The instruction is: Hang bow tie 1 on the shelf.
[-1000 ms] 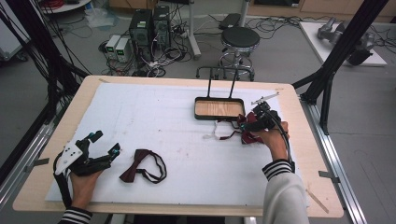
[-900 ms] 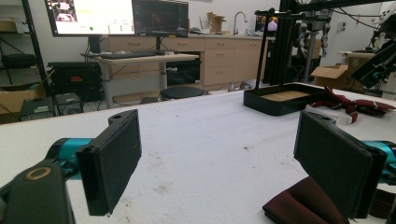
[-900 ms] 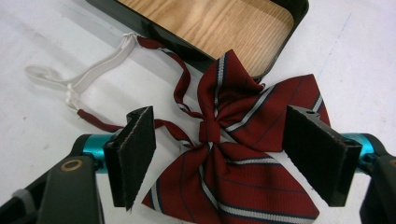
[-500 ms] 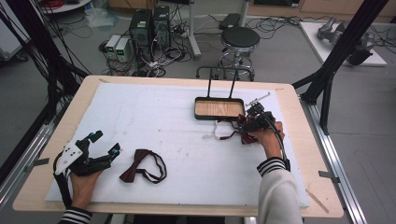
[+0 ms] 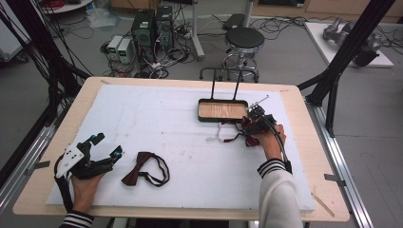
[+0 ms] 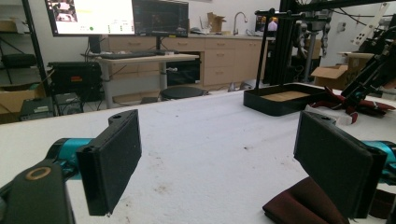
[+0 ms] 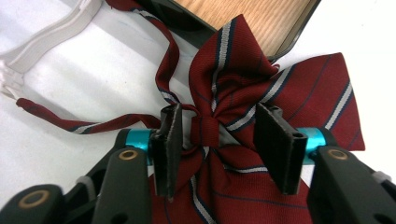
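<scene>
High view: right tool (image 5: pixel 255 124) is seen at centre right over the striped bow tie (image 5: pixel 247 129), just below the tray (image 5: pixel 203 114).

Left gripper view: left tool (image 6: pixel 219 163) is held released, nothing between its jaws.

Right gripper view: jaws, just closing, are set astride the tie's knot (image 7: pixel 205 128), not yet pressing.

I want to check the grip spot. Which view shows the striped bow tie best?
The right gripper view: the striped bow tie is close, its knot between the jaws. The high view shows it small; the left gripper view distant.
</scene>
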